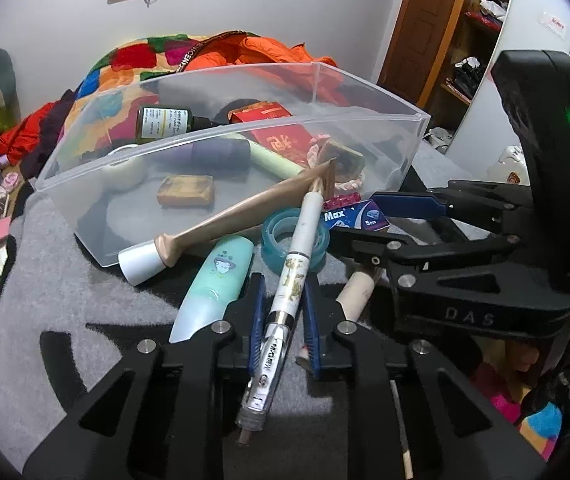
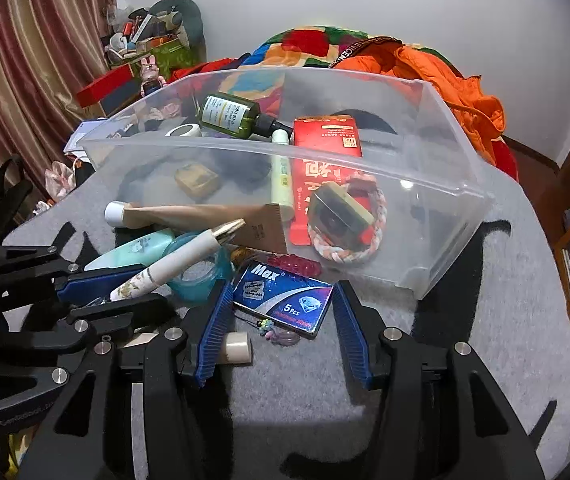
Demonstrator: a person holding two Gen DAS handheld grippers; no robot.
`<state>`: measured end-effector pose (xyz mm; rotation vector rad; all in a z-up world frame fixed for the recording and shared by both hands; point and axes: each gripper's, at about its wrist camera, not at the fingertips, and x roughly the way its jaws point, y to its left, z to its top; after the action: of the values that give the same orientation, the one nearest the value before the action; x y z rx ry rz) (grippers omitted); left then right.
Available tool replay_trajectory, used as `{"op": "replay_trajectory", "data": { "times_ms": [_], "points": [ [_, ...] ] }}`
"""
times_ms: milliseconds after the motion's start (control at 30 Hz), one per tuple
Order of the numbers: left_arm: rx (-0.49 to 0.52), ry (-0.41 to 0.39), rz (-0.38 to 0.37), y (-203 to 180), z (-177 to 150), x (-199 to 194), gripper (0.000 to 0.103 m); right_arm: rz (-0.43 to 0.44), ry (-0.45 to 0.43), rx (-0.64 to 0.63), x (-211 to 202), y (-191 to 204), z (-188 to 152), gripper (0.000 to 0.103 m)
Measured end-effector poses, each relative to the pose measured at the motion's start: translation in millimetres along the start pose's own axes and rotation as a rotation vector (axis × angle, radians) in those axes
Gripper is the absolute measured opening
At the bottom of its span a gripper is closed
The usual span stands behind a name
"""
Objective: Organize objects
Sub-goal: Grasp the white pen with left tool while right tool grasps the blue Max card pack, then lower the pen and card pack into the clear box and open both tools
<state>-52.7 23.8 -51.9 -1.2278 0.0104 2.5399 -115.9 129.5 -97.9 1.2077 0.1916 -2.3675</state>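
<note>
My left gripper [image 1: 285, 280] is shut on a white pen [image 1: 299, 240] with a gold tip; the pen runs up between the blue pads and over a teal tape roll [image 1: 273, 232]. My right gripper [image 2: 283, 286] stands open, and its pads straddle a blue Max razor-blade box [image 2: 285, 296] that lies flat on the grey mat, a small gap on each side. A clear plastic bin [image 2: 285, 152] stands just beyond. It holds a green bottle [image 2: 229, 114], a red packet [image 2: 325, 136] and a rope ring [image 2: 365, 240]. A beige tube [image 2: 193, 212] leans against the bin's front.
A mint tube [image 1: 221, 272], a cream cylinder [image 2: 239, 346], a red bumpy clip [image 2: 297, 266] and a small charm [image 2: 277, 332] lie around the grippers. The grey mat [image 2: 485, 320] shows bare to the right. Behind the bin lie a colourful blanket and an orange jacket [image 2: 445, 72].
</note>
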Motion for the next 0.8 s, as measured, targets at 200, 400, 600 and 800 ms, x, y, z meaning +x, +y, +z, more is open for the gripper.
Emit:
{"op": "replay_trajectory", "data": {
  "times_ms": [200,400,600,800],
  "points": [
    [0.019,-0.021,0.019,-3,-3,-10,0.01,-0.012,-0.006,0.024,-11,-10,-8,0.048],
    [-0.016,-0.046,0.023,3,-4,-19,0.01,-0.023,-0.018,0.064,-25,-24,-17,0.048],
    [-0.027,-0.086,0.03,4,-2,-35,0.01,-0.01,-0.077,0.096,-48,-30,-13,0.048],
    [-0.028,-0.136,0.03,2,6,-52,0.01,0.009,-0.152,0.09,-70,-26,-1,0.048]
  ]
}}
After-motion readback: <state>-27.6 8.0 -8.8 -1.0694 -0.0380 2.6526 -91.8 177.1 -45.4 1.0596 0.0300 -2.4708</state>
